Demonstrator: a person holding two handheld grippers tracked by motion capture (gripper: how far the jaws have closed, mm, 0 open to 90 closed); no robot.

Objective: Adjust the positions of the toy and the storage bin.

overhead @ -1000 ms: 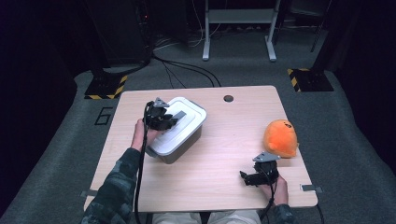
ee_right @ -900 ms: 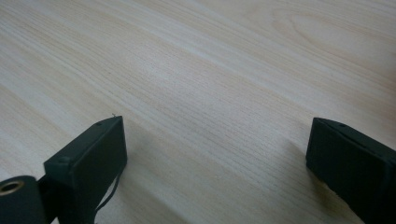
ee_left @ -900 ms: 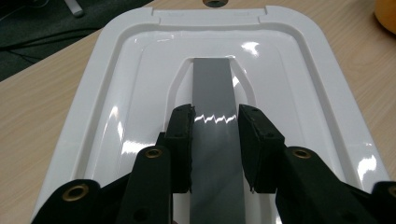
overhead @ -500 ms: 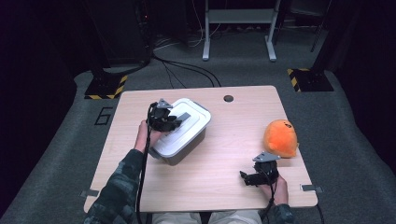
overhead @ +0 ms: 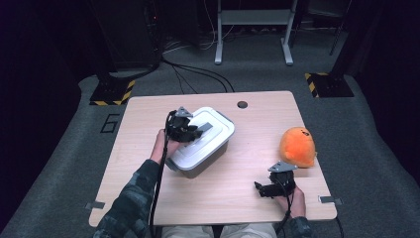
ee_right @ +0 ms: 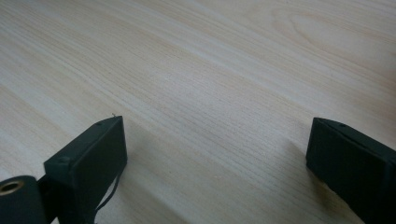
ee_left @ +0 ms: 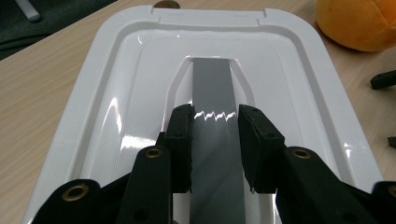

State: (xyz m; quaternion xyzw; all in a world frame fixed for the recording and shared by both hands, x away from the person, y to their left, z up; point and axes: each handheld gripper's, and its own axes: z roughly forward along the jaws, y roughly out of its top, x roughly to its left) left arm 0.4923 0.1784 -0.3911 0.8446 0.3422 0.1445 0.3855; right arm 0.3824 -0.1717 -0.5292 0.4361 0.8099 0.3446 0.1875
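Shifted rightward across the desk (overhead: 148, 129), the box (overhead: 200, 144) sits with its grey handle (ee_left: 212, 93) clamped by the left claw (ee_left: 215, 122); the right claw (ee_right: 215, 140) rests apart.

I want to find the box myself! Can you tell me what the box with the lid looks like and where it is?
Look at the wooden table. On its left half sits a box with a shiny white lid, whose grey handle the left gripper pinches. It is hard and boxy, unlike the round orange soft toy at the right.

plush toy (ee_left: 359, 23) cut off by frame edge.
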